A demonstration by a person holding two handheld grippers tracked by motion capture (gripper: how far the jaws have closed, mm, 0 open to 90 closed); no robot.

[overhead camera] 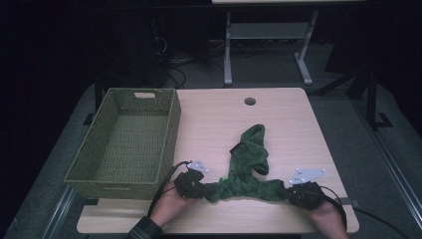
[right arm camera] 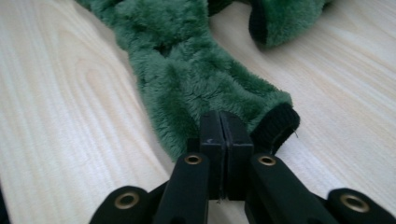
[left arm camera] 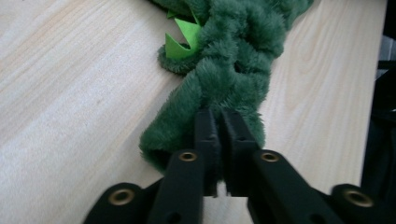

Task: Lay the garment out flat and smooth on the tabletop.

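Wooden table, green fuzzy garment stretched along its near edge.
Left gripper clamped on one end, right gripper clamped on other; woven basket just left.

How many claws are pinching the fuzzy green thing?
2. The left claw pinches the near left end of the fuzzy green garment, beside the basket. The right claw pinches its near right end, by the table edge.
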